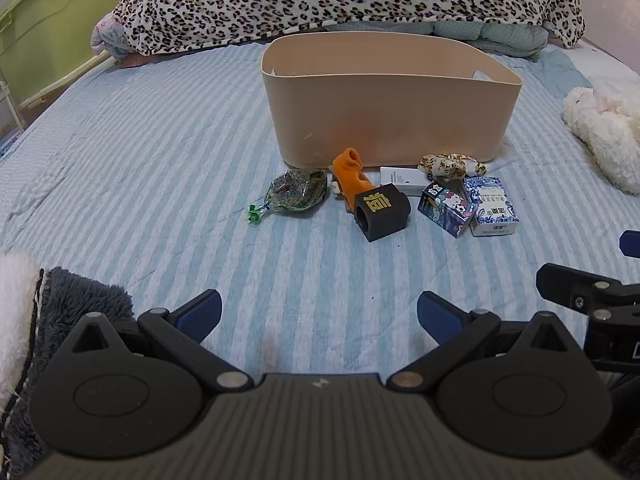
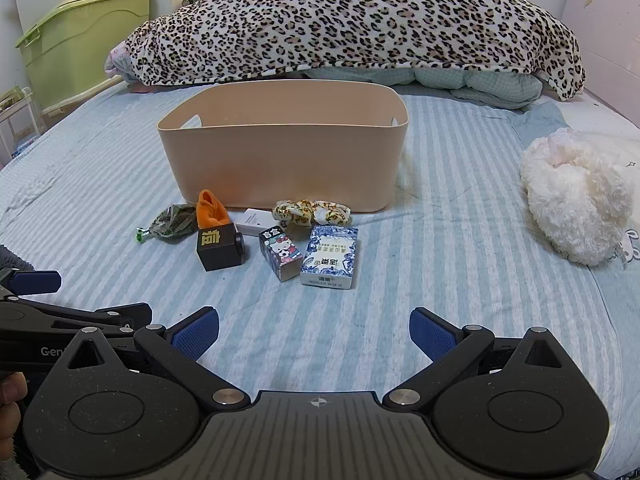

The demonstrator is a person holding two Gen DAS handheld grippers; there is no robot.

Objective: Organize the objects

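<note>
a beige tub (image 1: 390, 100) is placed on a bed with a blue striped sheet (image 1: 160, 152), and its inside cannot be seen well from these low views. a row of small things is laid just in front of the tub. from the left are seen a clear bag of dried leaves (image 1: 296, 192), an orange sock (image 1: 352, 174), a black cube with a gold sign (image 1: 382, 212), a flat white box (image 1: 402, 178), a small cartoon box (image 1: 444, 208), and a blue and white box (image 1: 494, 206). a leopard hair tie (image 1: 452, 164) is lying behind the two printed boxes, near the wall of the tub. the sock is touching the cube, and the two printed boxes are lying side by side.

the left gripper (image 1: 318, 314) is held low over the sheet, well apart from the row, with its fingers spread wide and nothing between them. the right gripper (image 2: 314, 330) is held in the same way, its fingers also spread wide and holding nothing, just beside the left one.

a white plush toy (image 2: 576, 196) is lying on the right side of the bed. a leopard blanket (image 2: 352, 24) is heaped behind the tub, and a green bin (image 2: 80, 40) is standing beside the bed on the left.
</note>
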